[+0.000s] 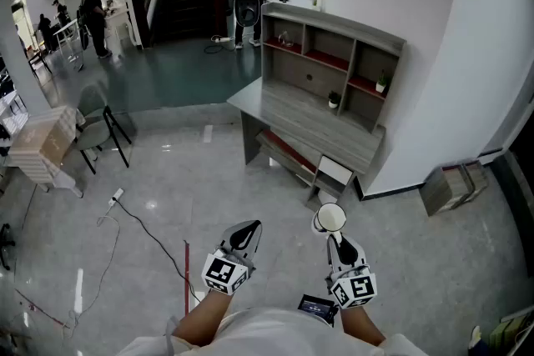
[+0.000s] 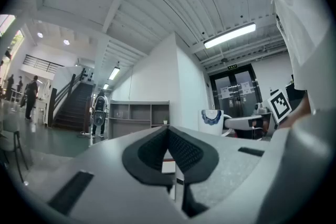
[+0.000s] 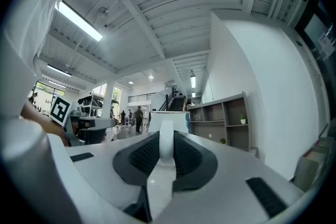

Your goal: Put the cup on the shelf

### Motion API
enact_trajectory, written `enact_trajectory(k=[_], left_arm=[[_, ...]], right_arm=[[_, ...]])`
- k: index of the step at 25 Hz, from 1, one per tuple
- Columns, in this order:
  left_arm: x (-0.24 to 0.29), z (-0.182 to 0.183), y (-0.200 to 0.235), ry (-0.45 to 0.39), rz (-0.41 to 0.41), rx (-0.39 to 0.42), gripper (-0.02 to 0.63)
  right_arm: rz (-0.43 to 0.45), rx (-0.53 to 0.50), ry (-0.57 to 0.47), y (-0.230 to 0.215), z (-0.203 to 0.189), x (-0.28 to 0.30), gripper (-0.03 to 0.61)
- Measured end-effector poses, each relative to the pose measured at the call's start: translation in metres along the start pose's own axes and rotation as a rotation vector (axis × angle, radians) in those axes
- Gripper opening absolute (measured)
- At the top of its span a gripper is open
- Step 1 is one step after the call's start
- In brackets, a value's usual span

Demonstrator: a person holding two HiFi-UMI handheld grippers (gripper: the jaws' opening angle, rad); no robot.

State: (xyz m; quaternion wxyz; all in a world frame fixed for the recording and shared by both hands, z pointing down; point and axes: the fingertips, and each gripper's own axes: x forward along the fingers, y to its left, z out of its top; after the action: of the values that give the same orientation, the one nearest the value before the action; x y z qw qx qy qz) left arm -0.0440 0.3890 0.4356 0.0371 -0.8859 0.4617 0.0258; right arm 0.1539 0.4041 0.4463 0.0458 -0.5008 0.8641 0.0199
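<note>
Two pairs of tongs are held out level, but only the right tongs (image 1: 335, 239) are loaded. Their jaws are clamped on the handle of the white cup (image 1: 329, 218), which is carried upright just ahead of the tips. The left tongs (image 1: 244, 234) are pressed together on nothing, beside the cup. The shelf (image 1: 332, 62) is seen well ahead of both tongs, somewhat nearer the right ones, so a carry straight forward is judged to be called for.

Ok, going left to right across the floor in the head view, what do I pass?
You pass the chair → left gripper → cup → cardboard box.
</note>
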Motion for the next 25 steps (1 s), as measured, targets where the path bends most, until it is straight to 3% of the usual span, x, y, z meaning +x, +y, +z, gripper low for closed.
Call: enact_trajectory(k=[12, 25], left_arm=[[-0.041, 0.006, 0.011, -0.007, 0.012, -0.033, 0.006], [-0.044, 0.001, -0.008, 0.003, -0.026, -0.062, 0.006]], right_arm=[[0.022, 0.001, -0.019, 0.039, 0.011, -0.009, 0.075], [0.005, 0.004, -0.023, 0.038, 0.018, -0.033, 0.075]])
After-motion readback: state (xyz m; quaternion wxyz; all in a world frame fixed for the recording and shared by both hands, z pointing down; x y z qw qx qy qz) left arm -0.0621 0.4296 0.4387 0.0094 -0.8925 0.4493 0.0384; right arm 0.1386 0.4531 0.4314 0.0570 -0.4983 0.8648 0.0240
